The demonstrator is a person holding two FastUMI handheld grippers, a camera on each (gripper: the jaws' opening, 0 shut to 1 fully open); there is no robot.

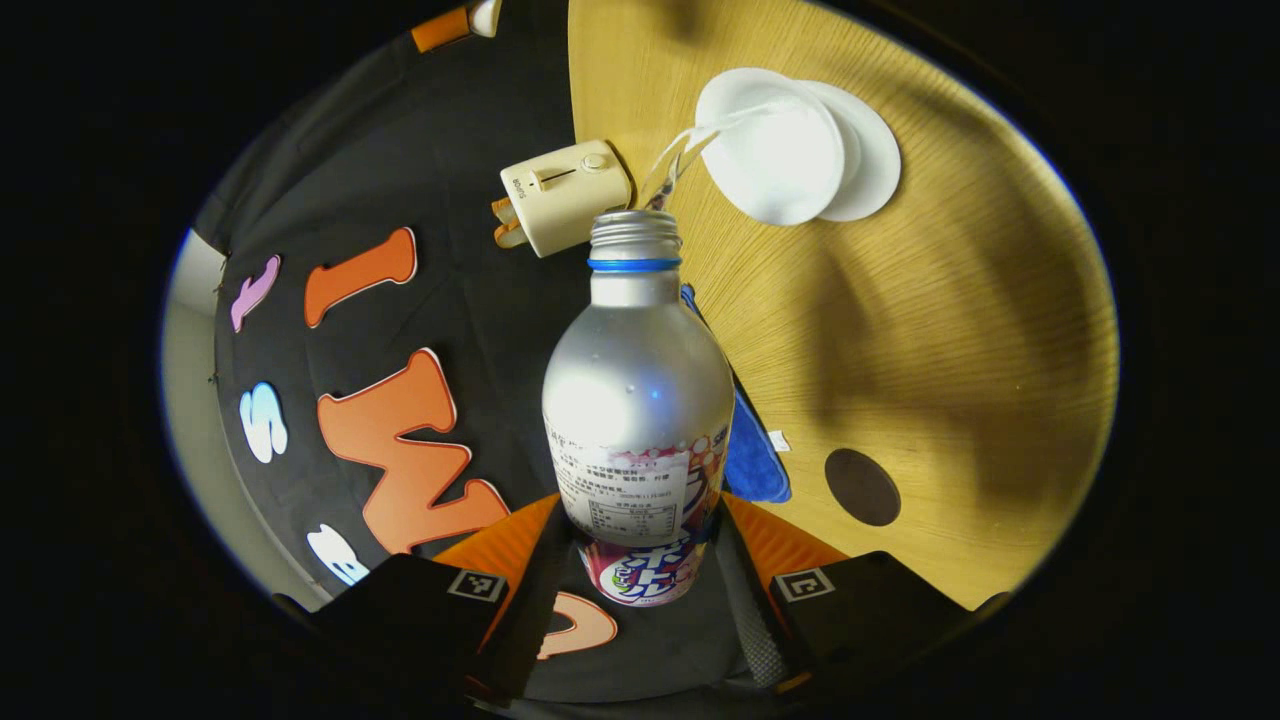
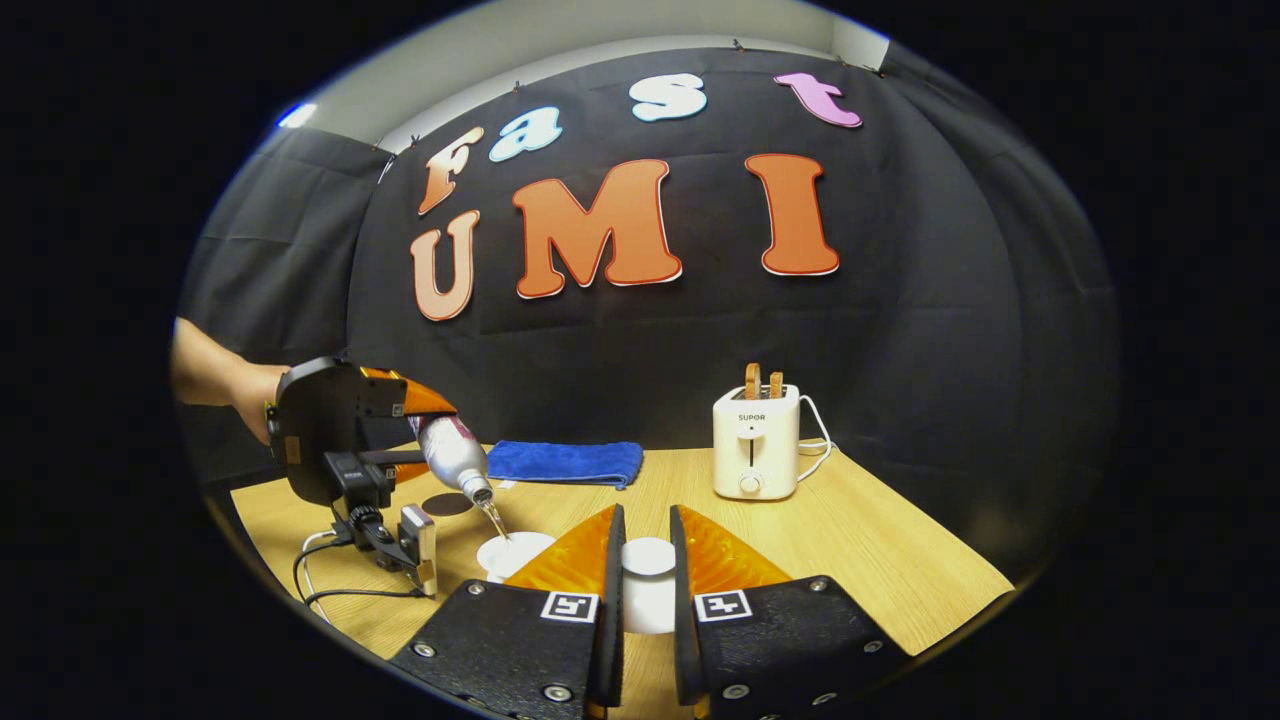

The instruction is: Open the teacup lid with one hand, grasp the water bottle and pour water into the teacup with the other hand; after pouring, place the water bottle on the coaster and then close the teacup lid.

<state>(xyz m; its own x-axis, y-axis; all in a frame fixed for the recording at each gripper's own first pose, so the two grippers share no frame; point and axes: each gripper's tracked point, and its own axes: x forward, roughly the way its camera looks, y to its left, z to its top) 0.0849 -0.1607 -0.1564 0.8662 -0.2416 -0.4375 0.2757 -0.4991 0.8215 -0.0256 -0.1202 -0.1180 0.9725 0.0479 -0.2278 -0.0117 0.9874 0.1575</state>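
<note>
Silver water bottle (image 1: 638, 400) tipped in left claw (image 1: 640, 560), uncapped, stream into white teacup (image 1: 770, 145).

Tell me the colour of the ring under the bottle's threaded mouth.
Blue, on the silver water bottle; the ring shows best in the left gripper view.

The left gripper (image 2: 425, 425) is tipped forward and down, held up in the air by a hand (image 2: 245, 400) at its back end. Both its fingers (image 1: 545, 560) press on something. The right gripper (image 2: 646, 575) points straight ahead, low down, its jaws squeezed onto something round
</note>
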